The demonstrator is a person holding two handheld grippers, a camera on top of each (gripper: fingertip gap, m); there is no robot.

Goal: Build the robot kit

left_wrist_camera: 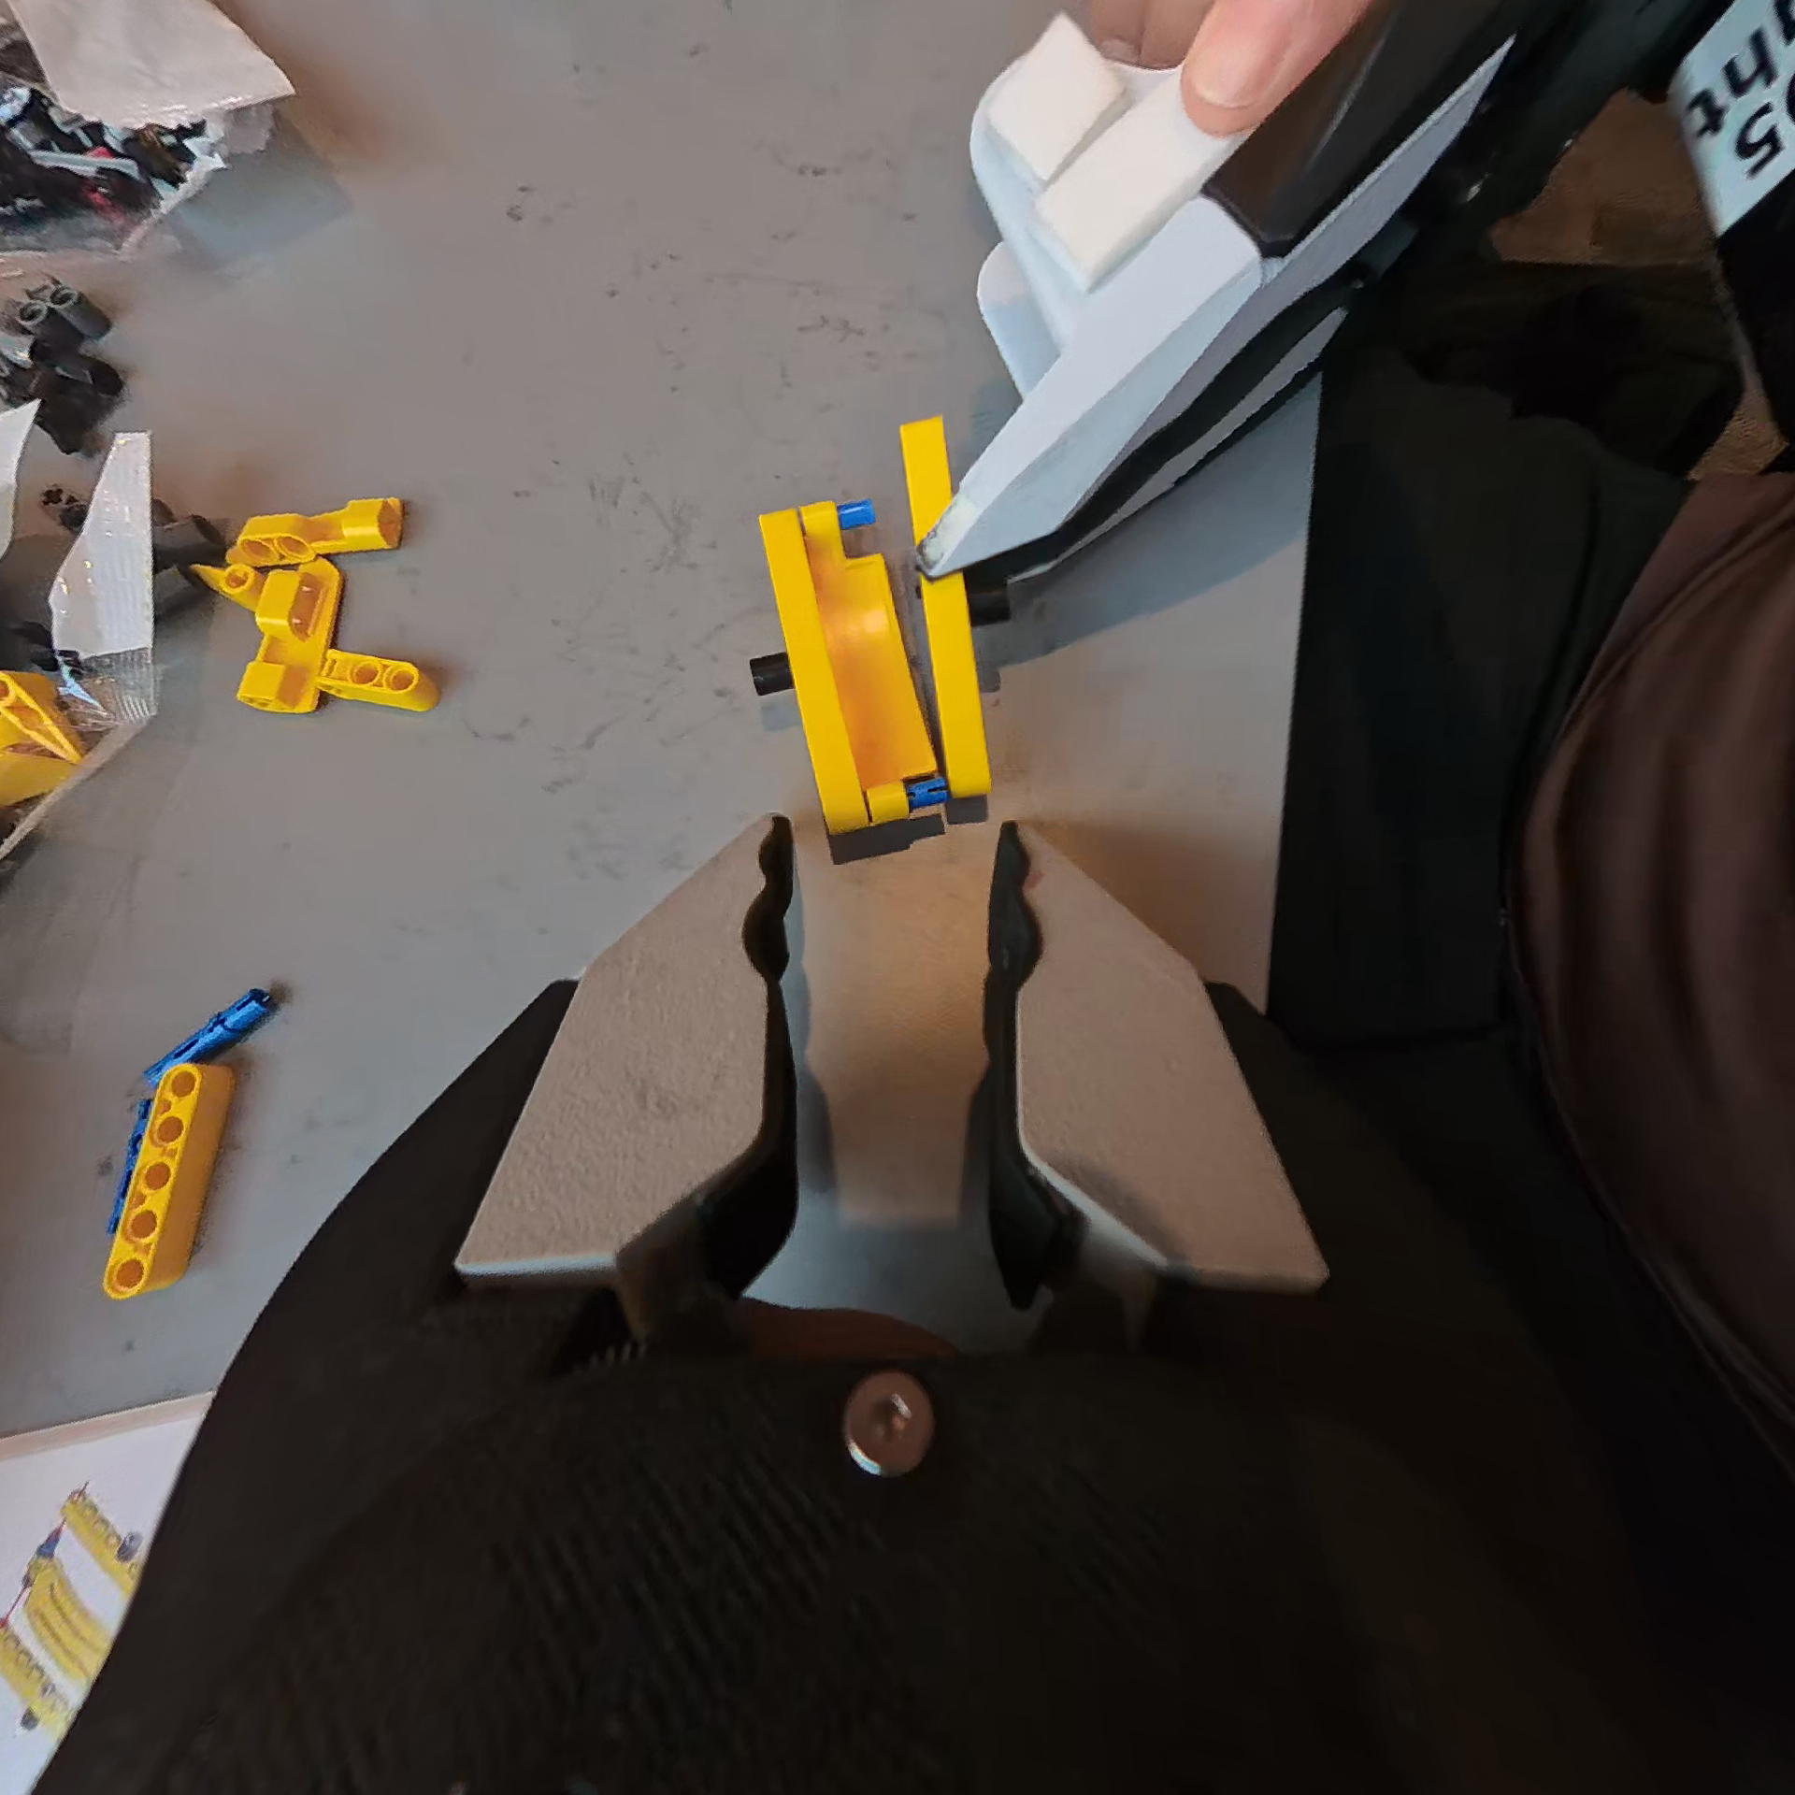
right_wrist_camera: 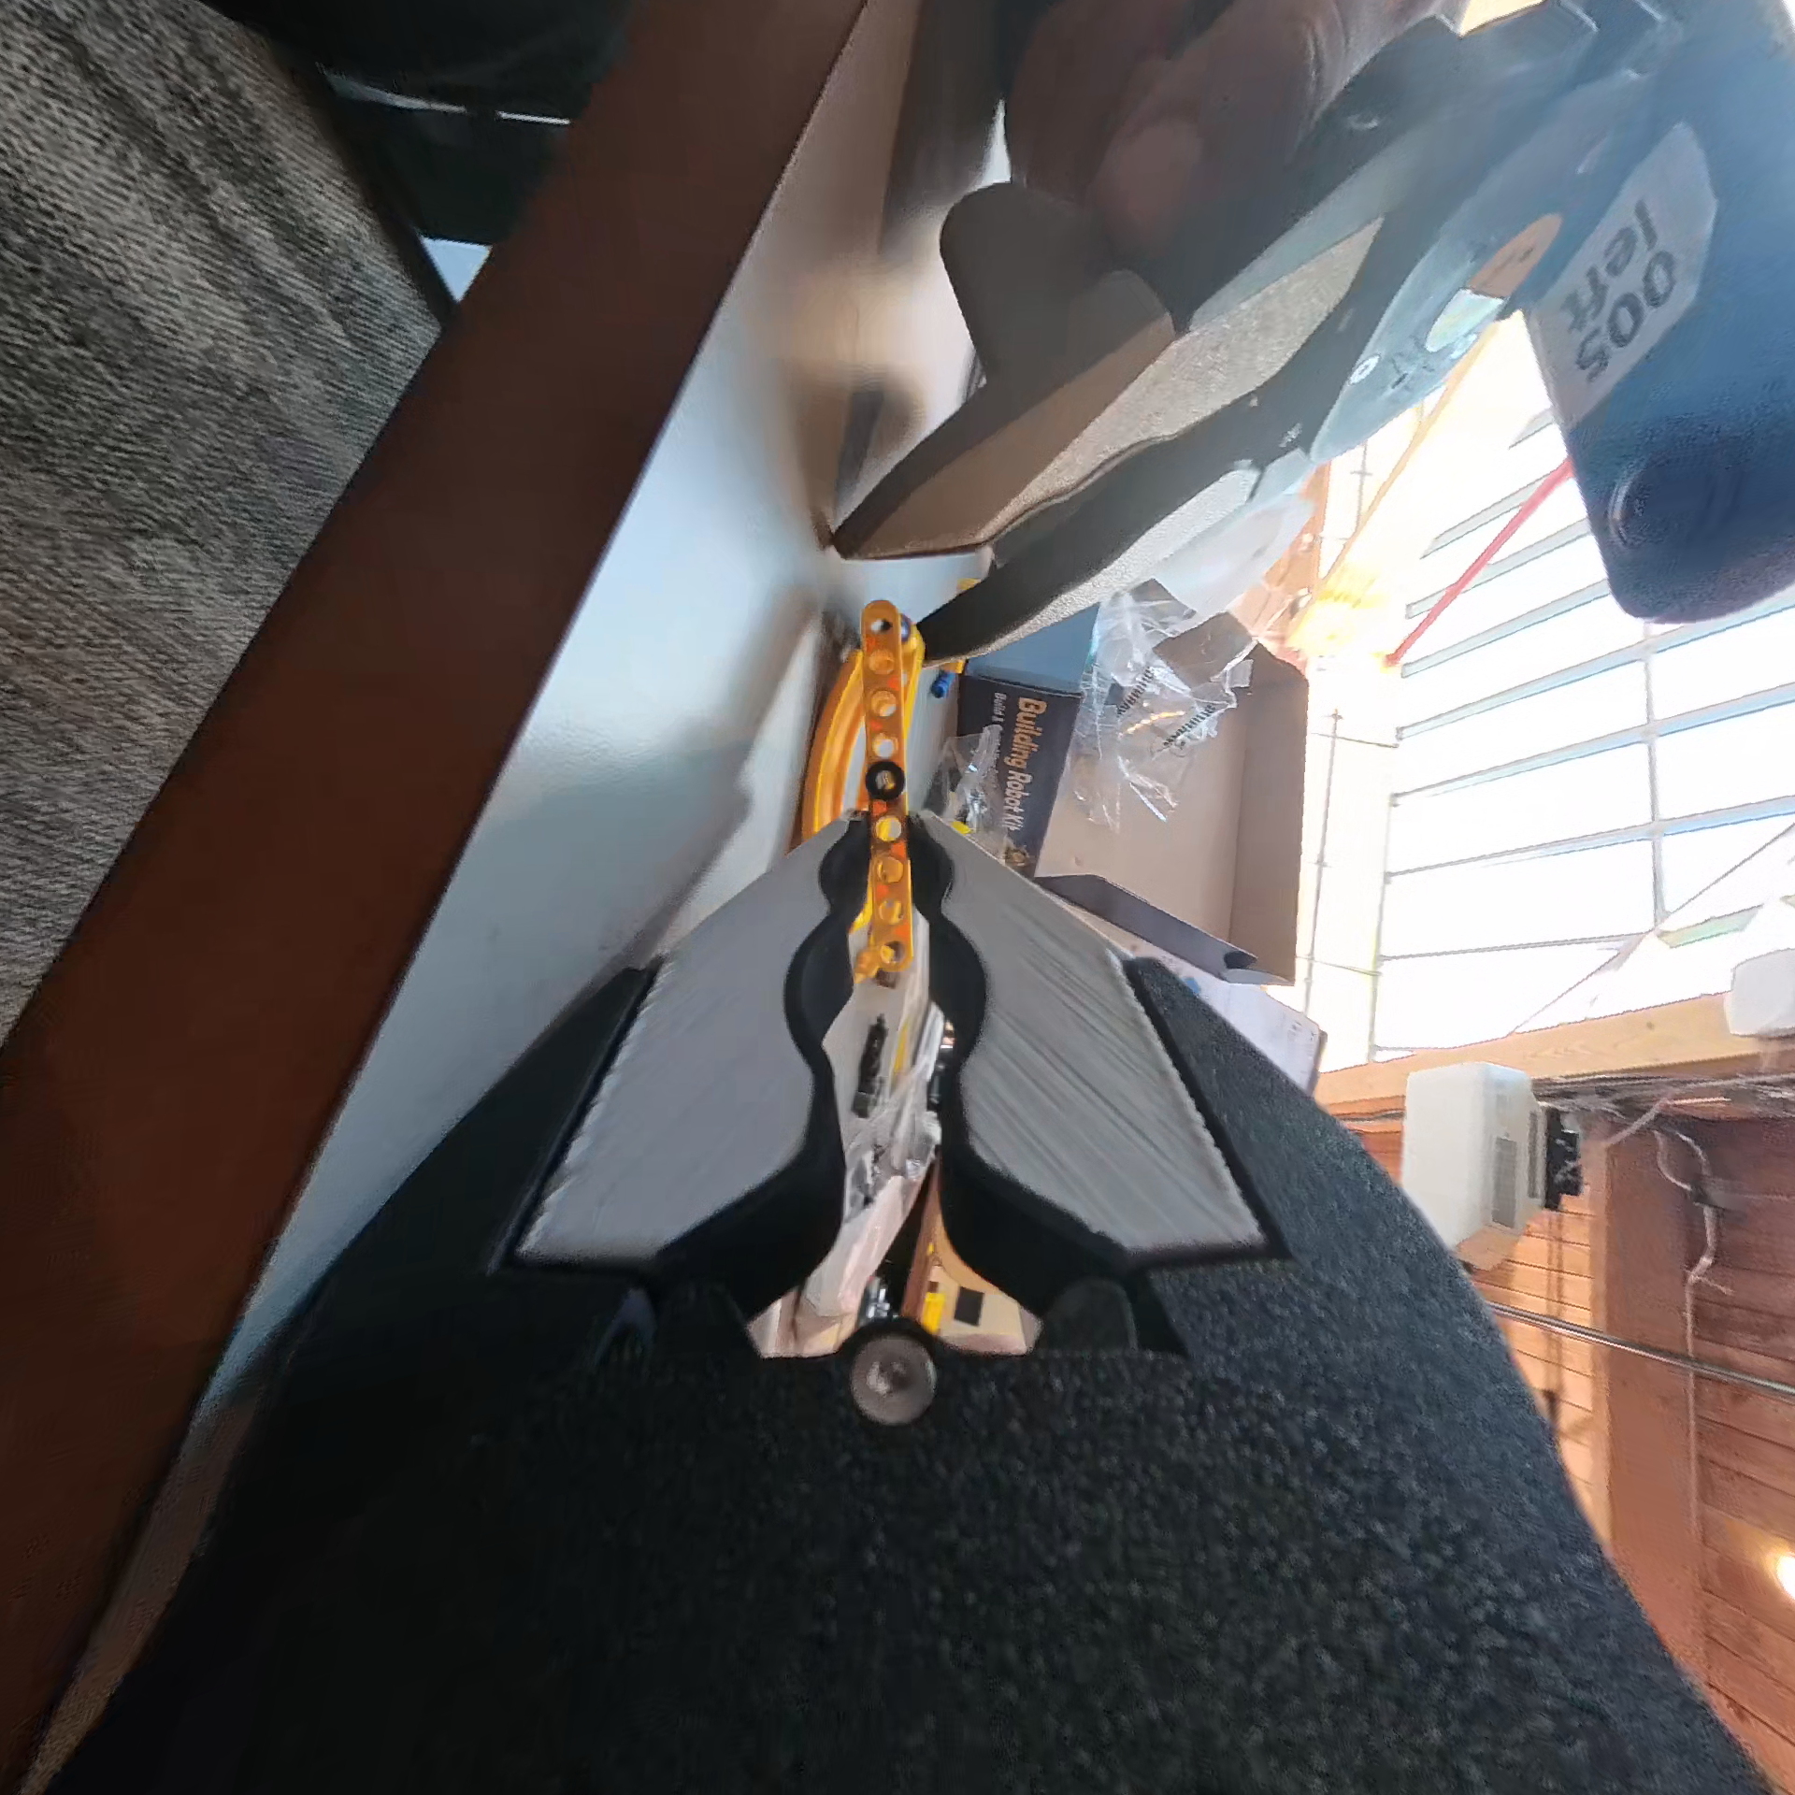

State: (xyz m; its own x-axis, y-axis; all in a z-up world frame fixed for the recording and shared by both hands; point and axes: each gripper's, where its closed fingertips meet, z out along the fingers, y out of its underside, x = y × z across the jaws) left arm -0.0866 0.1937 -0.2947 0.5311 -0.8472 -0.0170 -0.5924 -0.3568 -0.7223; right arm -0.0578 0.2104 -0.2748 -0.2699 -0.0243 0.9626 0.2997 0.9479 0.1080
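A yellow brick assembly stands on the grey table: a long beam, a curved panel, blue pins and a black axle. My right gripper is shut on a second yellow holed beam on the assembly's right side. In the left wrist view this beam meets the assembly at a blue pin at its near end and leans away at its far end, with the right gripper pinching it from the upper right. My left gripper is open and empty, just short of the assembly's near end. It also shows in the right wrist view.
Loose yellow pieces and a yellow beam with blue pins lie to the left. Bags of small parts sit at the far left. A printed sheet lies at the near left. The table edge runs close on the right. Boxes stand beyond. The grippers' ends are close to 5 cm from one another.
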